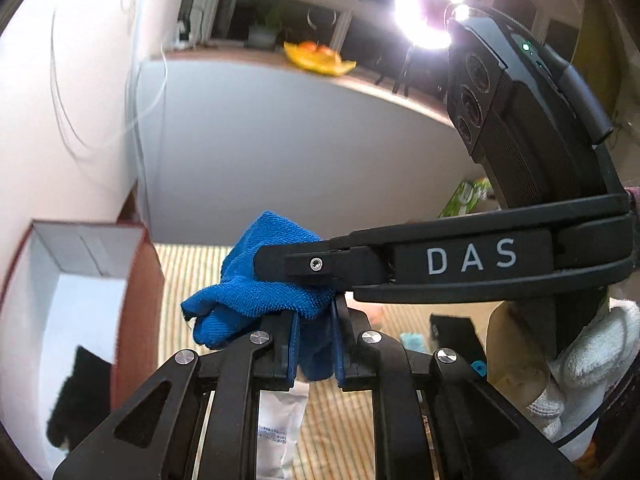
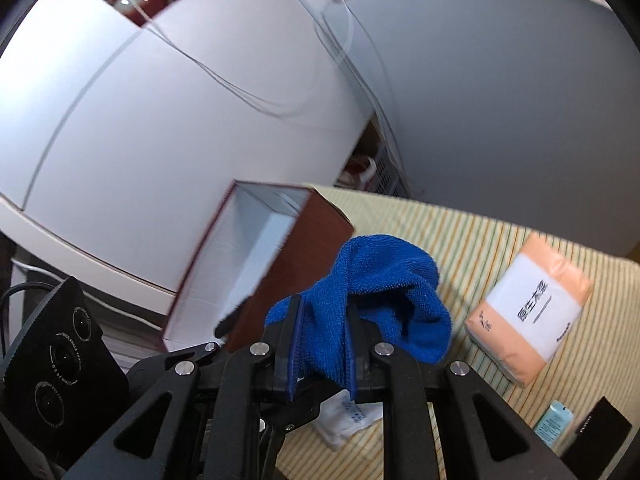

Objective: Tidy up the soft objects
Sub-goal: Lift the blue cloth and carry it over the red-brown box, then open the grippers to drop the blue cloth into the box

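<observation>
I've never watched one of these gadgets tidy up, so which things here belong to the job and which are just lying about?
Job: crumpled blue terry cloth, held by left gripper and right gripper; open reddish-brown box.

Lying about: peach tissue pack, white sachet, yellow fruit bowl.

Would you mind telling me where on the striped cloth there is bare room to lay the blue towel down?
Bare striped cloth lies between the brown box and the peach tissue pack, behind the blue towel. It is crowded at the near right, with the small teal packet and black item, and under the fingers, where a white packet lies.
</observation>
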